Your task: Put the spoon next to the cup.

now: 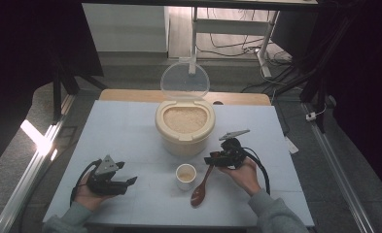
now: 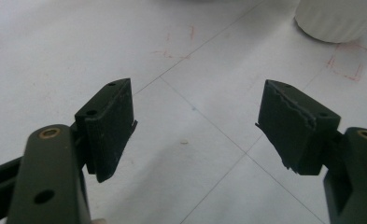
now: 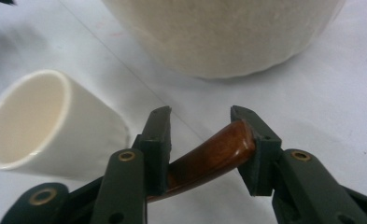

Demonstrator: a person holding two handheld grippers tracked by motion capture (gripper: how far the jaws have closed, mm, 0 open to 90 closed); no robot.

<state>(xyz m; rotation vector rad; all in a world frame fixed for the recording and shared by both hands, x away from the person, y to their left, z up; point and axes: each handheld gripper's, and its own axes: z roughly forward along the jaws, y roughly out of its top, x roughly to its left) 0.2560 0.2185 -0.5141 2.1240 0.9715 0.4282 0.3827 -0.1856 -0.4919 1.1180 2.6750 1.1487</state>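
Observation:
A brown wooden spoon rests with its bowl on the white table, handle slanting up into my right gripper. In the right gripper view the handle lies between the spread jaws of the right gripper; its end touches one pad while the other pad stands apart, so it is not clamped. A small white cup holding a little rice stands just left of the spoon, seen tilted. Behind them stands the cream rice container, its clear lid up. My left gripper sits open and empty at the front left.
The white table has faint red pen marks on it. A white vessel's base shows at the top right of the left gripper view. A metal rail runs along the table's left side; a desk frame and cables lie beyond.

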